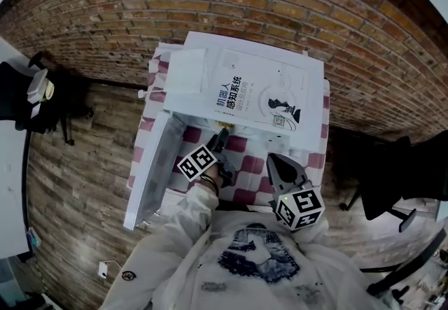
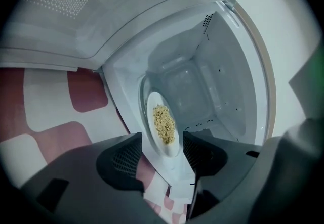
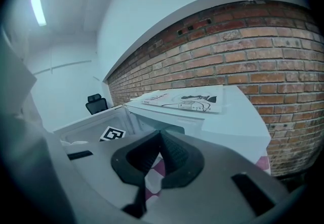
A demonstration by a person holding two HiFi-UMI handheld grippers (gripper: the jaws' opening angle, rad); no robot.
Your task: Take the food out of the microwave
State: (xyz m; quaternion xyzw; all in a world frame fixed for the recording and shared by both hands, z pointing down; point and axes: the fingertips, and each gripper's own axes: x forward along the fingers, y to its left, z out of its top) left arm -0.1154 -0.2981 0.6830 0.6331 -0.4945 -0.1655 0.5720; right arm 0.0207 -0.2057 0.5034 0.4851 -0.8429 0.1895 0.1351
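Left gripper (image 2: 162, 139), jaws apart, is straddling the plate (image 2: 153, 100) of food (image 2: 164, 123) in the microwave (image 2: 223, 76); right gripper (image 3: 161, 136) is hanging clenched, empty.

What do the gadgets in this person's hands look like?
Two dark grey plastic tools: the left gripper and right gripper each end in two jaws with textured pads and carry a white cube with black square markers. The person wears a pale long-sleeved sweatshirt.
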